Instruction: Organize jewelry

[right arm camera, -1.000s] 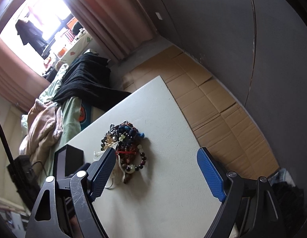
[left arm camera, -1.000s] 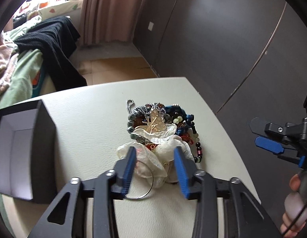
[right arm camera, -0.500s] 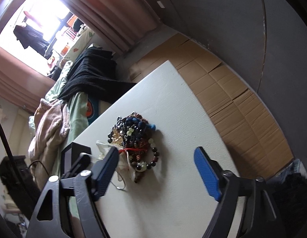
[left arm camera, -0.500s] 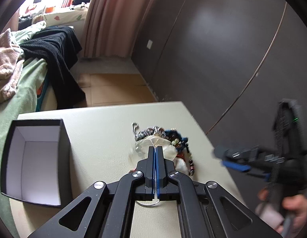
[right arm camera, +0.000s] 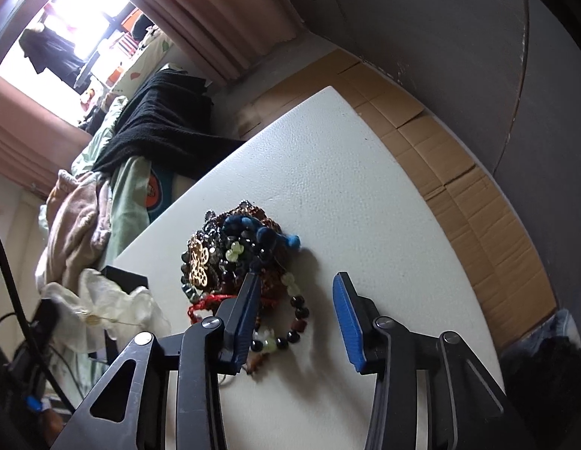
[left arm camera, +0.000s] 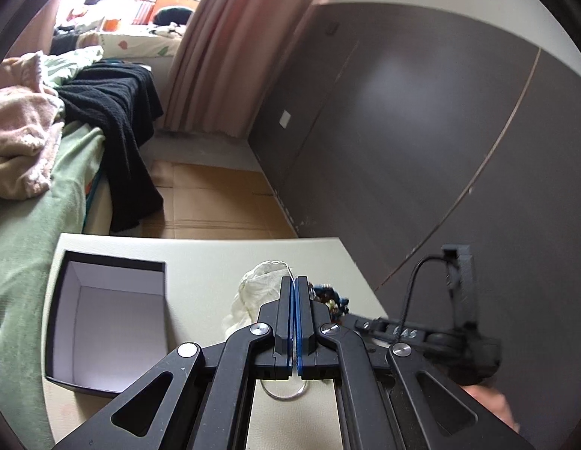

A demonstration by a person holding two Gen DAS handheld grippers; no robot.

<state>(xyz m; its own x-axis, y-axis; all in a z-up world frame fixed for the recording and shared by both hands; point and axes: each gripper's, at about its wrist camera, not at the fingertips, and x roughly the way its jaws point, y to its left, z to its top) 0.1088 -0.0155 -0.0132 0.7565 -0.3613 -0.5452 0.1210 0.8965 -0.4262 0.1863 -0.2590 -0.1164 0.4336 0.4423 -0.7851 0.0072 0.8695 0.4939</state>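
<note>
A tangled pile of bead jewelry (right arm camera: 230, 247) lies on the white table (right arm camera: 328, 172); in the left wrist view only a corner of the pile (left arm camera: 330, 298) shows. My left gripper (left arm camera: 294, 279) is shut on a white gauzy pouch (left arm camera: 258, 288) with a thin wire hoop (left arm camera: 285, 393), held up off the table. In the right wrist view the pouch (right arm camera: 110, 303) hangs to the left of the pile. My right gripper (right arm camera: 296, 281) is low over the pile's near side, its jaws closing. A dark-and-green bead bracelet (right arm camera: 298, 311) lies between them, and the right pad is still apart from it.
An open black box (left arm camera: 114, 262) with a pale lining stands on the table's left side, near the lifted pouch. A bed with heaped clothes (left arm camera: 24, 138) borders the table on the left. Cardboard flooring (right arm camera: 459, 172) and a dark wall lie beyond the table's far and right edges.
My left gripper shut on the white pouch and lifted it off the pile, toward the box. My right gripper came down over the pile and its jaws narrowed.
</note>
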